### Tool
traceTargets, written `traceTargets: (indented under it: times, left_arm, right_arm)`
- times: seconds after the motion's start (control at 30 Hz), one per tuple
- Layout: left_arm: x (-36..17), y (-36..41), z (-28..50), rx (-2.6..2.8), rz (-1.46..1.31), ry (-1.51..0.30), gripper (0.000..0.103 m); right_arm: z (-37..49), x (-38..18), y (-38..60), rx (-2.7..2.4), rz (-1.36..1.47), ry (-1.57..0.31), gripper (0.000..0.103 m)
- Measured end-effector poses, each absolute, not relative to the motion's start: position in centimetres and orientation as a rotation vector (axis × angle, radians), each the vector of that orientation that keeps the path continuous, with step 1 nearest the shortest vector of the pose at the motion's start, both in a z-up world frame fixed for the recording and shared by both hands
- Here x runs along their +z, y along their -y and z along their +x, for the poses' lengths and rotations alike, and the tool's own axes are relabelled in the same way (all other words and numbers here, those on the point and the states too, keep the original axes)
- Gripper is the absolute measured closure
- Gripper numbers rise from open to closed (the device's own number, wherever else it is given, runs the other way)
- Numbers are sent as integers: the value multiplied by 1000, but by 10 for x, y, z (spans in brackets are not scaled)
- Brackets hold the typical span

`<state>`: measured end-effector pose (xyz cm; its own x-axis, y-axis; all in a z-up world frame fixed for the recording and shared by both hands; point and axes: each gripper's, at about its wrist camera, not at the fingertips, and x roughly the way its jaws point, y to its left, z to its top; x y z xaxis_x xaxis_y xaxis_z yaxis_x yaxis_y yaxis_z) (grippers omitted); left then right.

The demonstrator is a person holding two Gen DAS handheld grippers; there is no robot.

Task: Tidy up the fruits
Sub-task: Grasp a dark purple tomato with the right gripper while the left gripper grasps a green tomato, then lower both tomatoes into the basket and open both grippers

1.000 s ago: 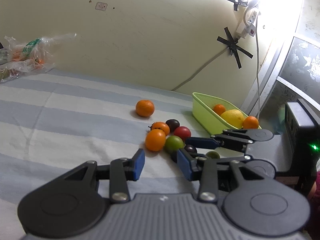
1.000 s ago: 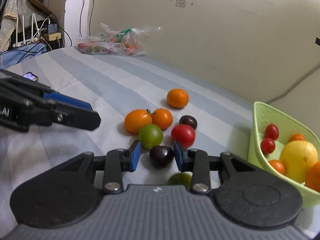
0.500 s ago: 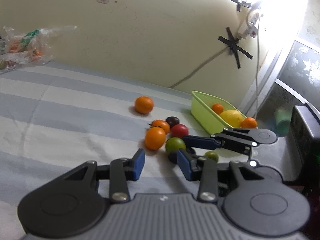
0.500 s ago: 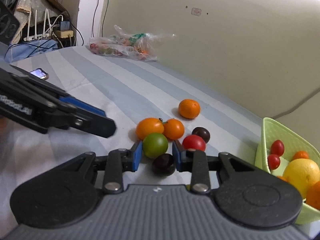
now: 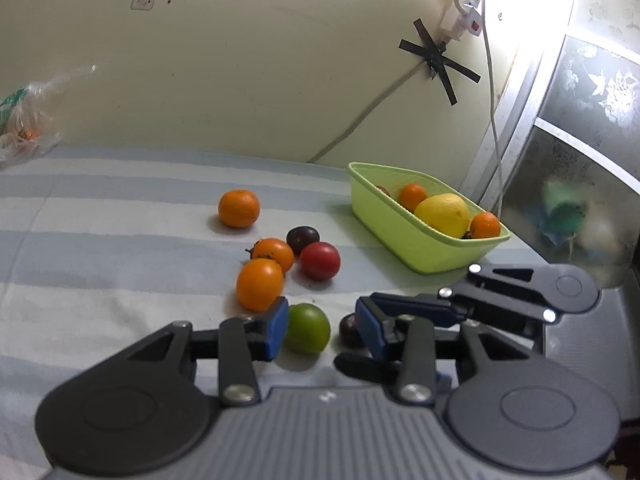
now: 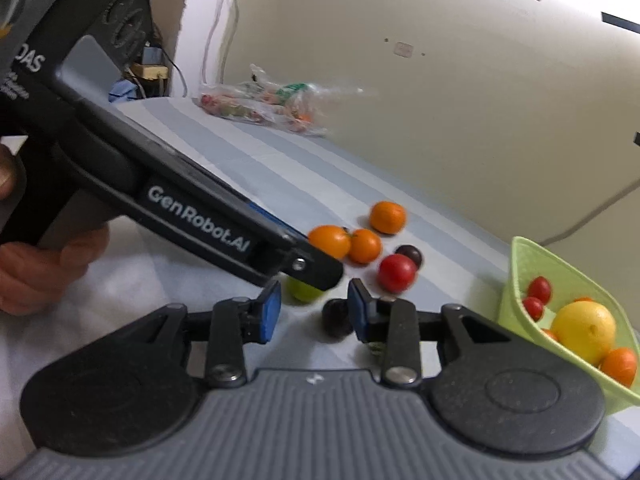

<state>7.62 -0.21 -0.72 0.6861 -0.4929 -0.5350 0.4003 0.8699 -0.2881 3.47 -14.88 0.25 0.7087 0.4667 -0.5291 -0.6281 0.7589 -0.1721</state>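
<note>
Loose fruit lies on the striped cloth: a mandarin [image 5: 239,208], two orange tomatoes [image 5: 260,284], a red tomato [image 5: 320,261] and a dark one [image 5: 303,239]. My left gripper [image 5: 322,328] is open around a green tomato [image 5: 308,328], which touches only the left pad. My right gripper [image 6: 314,312] has its jaws opening, with a second dark tomato [image 6: 334,318] between them beside the right pad and not pressed. The left gripper's finger crosses the right wrist view and half hides the green tomato [image 6: 302,292]. A lime basket [image 5: 424,256] on the right holds a lemon [image 5: 442,216], oranges and cherry tomatoes.
A clear plastic bag of produce [image 6: 264,106] lies at the far end of the cloth by the wall. A person's hand [image 6: 48,264] holds the left gripper's handle. A cable and a power strip [image 5: 464,12] hang on the wall behind the basket.
Both grippers moved forward into the fruit cluster. The green tomato now sits between the left jaws. The right jaws narrowed, then widened around the dark tomato.
</note>
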Motion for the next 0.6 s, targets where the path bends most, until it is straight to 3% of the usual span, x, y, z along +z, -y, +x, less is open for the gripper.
traceTargets:
  times: [0.3, 0.4, 0.43, 0.47, 0.6]
  left_arm:
    - [-19, 11, 79, -422, -34, -670, 66]
    - [-19, 18, 75, -405, 15, -656, 74]
    - [-19, 16, 75, -405, 6, -658, 74]
    - [-19, 13, 75, -404, -10, -662, 74]
    - [-16, 3, 64, -412, -42, -651, 74]
  right_arm:
    - [44, -5, 150, 595, -446, -495, 65]
    - [47, -9, 146, 580, -481, -487, 65]
    - [48, -9, 146, 577, -481, -485, 66]
    - [47, -9, 145, 564, -488, -475, 76]
    - [43, -6, 150, 556, -471, -440, 77]
